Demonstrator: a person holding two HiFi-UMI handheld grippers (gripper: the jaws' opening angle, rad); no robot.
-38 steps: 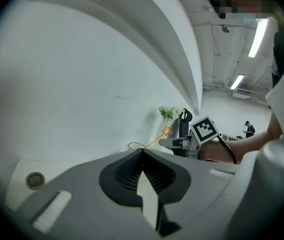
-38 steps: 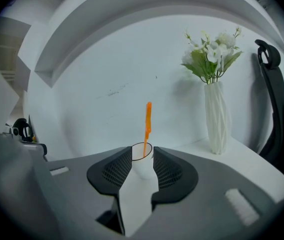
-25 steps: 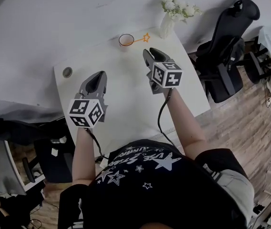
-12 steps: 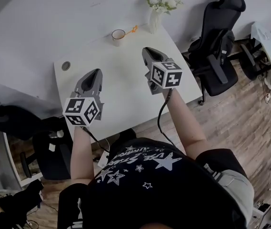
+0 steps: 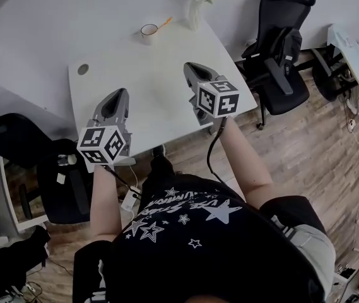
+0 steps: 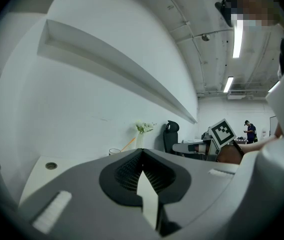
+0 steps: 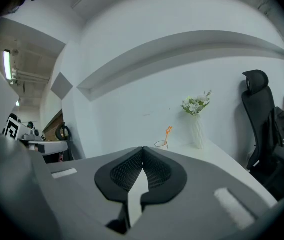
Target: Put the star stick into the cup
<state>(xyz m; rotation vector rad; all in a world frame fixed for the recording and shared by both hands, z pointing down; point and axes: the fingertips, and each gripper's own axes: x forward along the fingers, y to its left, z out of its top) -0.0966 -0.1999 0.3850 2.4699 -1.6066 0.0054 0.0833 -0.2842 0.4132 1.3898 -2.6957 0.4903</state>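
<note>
A white cup (image 5: 148, 30) stands at the far edge of the white table (image 5: 154, 87). The orange star stick (image 5: 164, 23) stands in it and leans to the right; in the right gripper view the cup (image 7: 160, 144) and the stick (image 7: 167, 132) appear small and far ahead. My left gripper (image 5: 117, 98) hovers over the table's near left part, shut and empty. My right gripper (image 5: 192, 72) hovers over the near right part, jaws tip to tip with nothing between them. Both are well short of the cup.
A white vase of flowers (image 5: 195, 5) stands at the table's far right corner next to the cup. A round cable hole (image 5: 82, 69) is at the far left. Black office chairs (image 5: 280, 49) stand right of the table, and another chair (image 5: 59, 182) at the near left.
The person has stepped back from the table, so cup and stick lie farther away in view. Both grippers now hang nearer the table's front edge. The stick stays in the cup.
</note>
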